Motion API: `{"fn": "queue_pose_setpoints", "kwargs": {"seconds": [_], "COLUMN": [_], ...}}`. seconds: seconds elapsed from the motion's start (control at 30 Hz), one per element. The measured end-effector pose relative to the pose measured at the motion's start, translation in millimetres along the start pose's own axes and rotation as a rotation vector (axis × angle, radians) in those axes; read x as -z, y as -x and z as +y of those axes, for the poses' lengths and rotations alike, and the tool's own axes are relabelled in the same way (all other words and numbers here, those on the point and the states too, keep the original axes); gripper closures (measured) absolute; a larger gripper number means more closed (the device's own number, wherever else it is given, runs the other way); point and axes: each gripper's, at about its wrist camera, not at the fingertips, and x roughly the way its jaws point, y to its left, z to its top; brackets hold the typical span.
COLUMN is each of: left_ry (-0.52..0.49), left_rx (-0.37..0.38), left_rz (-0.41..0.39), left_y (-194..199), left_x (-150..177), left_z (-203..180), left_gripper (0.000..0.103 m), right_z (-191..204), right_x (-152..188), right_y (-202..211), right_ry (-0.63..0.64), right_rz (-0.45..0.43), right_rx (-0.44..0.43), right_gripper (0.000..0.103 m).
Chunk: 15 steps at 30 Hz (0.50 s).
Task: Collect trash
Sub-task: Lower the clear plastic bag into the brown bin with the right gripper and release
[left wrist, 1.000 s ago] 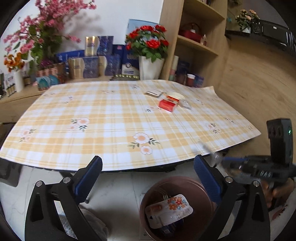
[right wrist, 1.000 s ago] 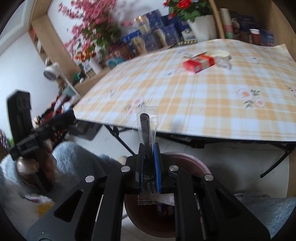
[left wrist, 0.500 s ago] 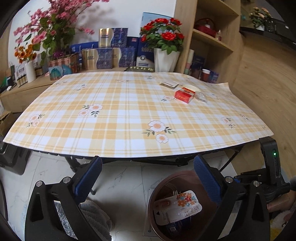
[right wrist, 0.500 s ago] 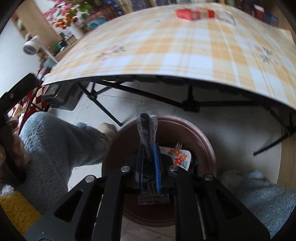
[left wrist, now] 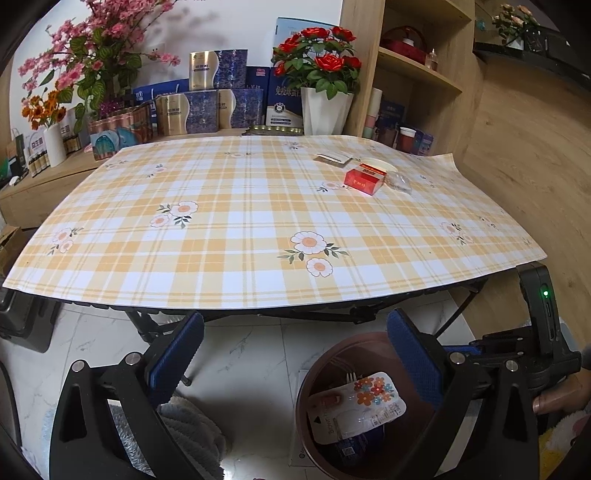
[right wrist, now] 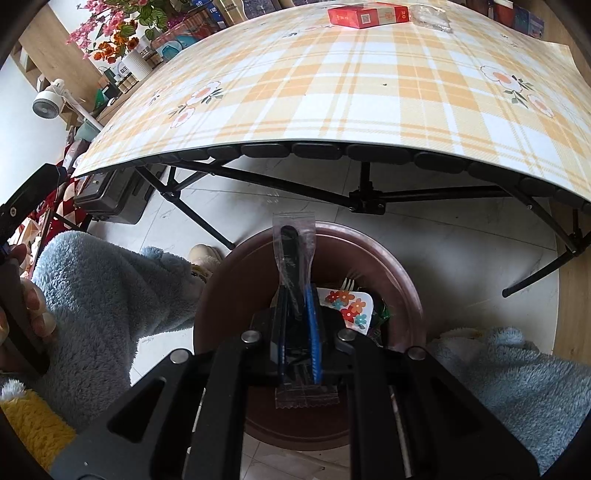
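Observation:
My right gripper (right wrist: 297,295) is shut on a clear plastic sachet with a black utensil inside (right wrist: 293,251), held over the brown round bin (right wrist: 402,280) on the floor. The bin (left wrist: 314,373) holds a flowered wrapper (left wrist: 354,406) and other trash. My left gripper (left wrist: 295,354) is open and empty, in front of the table edge, left of the bin. A red box (left wrist: 364,179), a clear wrapper (left wrist: 400,182), a white lid (left wrist: 376,164) and a flat packet (left wrist: 332,158) lie at the far right of the checked tablecloth (left wrist: 240,221). The red box also shows in the right wrist view (right wrist: 365,16).
Black folding table legs (right wrist: 365,199) cross just behind the bin. Flower pots and boxes (left wrist: 221,96) line the wall behind the table; wooden shelves (left wrist: 417,74) stand at the right. Blue fleece-clad legs (right wrist: 99,295) flank the bin.
My right gripper has carried the sachet down from table height to just above the bin. My left gripper has drawn back and tilted up a little, still open.

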Motion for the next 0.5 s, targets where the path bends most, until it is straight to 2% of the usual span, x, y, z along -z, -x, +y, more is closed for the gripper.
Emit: {"fn": "queue_pose_setpoints", "kwargs": {"seconds": [0.2, 0.27, 0.33, 0.37, 0.4, 0.47, 0.5], "left_ry": [0.037, 0.042, 0.041, 0.039, 0.037, 0.035, 0.036], "left_rx": [0.014, 0.015, 0.014, 0.015, 0.015, 0.017, 0.019], "left_rz": [-0.005, -0.004, -0.003, -0.001, 0.000, -0.001, -0.002], "left_y": [0.7, 0.6, 0.5, 0.2, 0.0, 0.1, 0.2], "left_x": [-0.5, -0.7, -0.7, -0.6, -0.6, -0.8, -0.7], "left_z": [6.4, 6.8, 6.7, 6.4, 6.1, 5.6, 5.7], "left_gripper": [0.006, 0.006, 0.006, 0.006, 0.006, 0.006, 0.006], "right_z": [-5.5, -7.0, -9.7, -10.2, -10.6, -12.4, -14.1], "right_x": [-0.5, -0.1, -0.4, -0.4, -0.9, -1.5, -1.2], "right_y": [-7.4, -9.5, -9.3, -7.6, -5.0, -4.1, -5.5], "right_ry": [-0.024, -0.034, -0.046, -0.049, -0.050, -0.057, -0.065], "right_rz": [0.029, 0.038, 0.034, 0.022, 0.003, 0.000, 0.008], "right_rx": [0.023, 0.036, 0.050, 0.056, 0.067, 0.072, 0.072], "right_gripper": [0.088, 0.083, 0.052, 0.032, 0.020, 0.010, 0.009]}}
